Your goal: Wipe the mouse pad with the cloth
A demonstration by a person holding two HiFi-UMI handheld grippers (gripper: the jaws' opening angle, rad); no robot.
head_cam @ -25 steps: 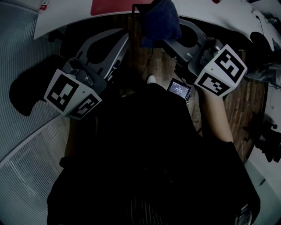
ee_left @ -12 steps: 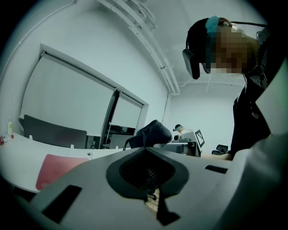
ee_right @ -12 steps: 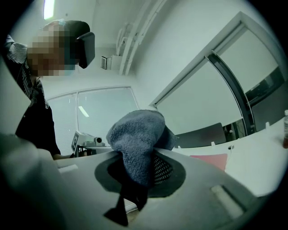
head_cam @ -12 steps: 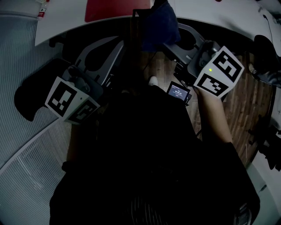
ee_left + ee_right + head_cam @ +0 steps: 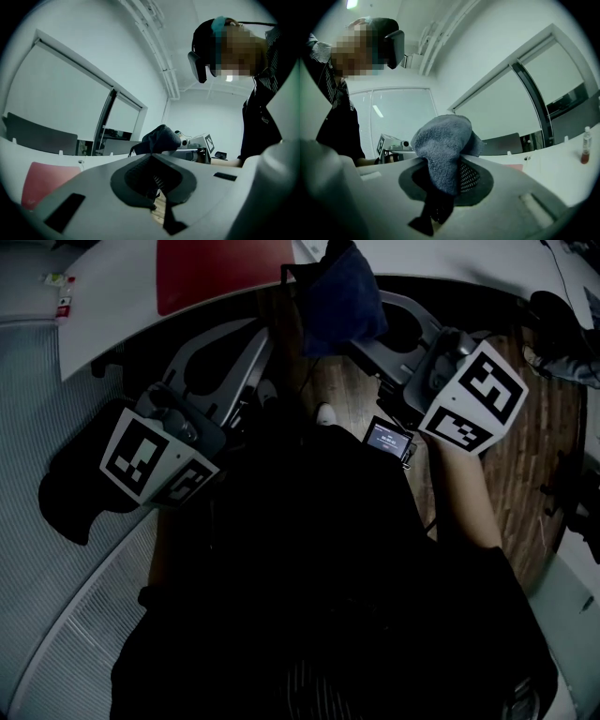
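A red mouse pad [image 5: 220, 268] lies on the white table [image 5: 112, 306] at the top of the head view; it shows as a red patch [image 5: 47, 180] low left in the left gripper view. My right gripper [image 5: 361, 326] is shut on a dark blue cloth [image 5: 342, 287], held in the air at the table's near edge. The right gripper view shows the cloth [image 5: 443, 145] bunched up and hanging over both sides of the shut jaws [image 5: 447, 161]. My left gripper [image 5: 258, 334] hovers to the left of the cloth, shut, with nothing in it [image 5: 157, 159].
The table's curved edge runs across the top. A black chair [image 5: 75, 493] stands at the left over ribbed flooring, and wooden floor [image 5: 525, 474] shows at the right. A small lit screen [image 5: 386, 437] hangs at the person's waist. A small bottle [image 5: 585, 145] stands on the table.
The table and red pad have slid down and left in the head view, so more of the pad shows. Both grippers hold almost the same pose, and the cloth stays clamped.
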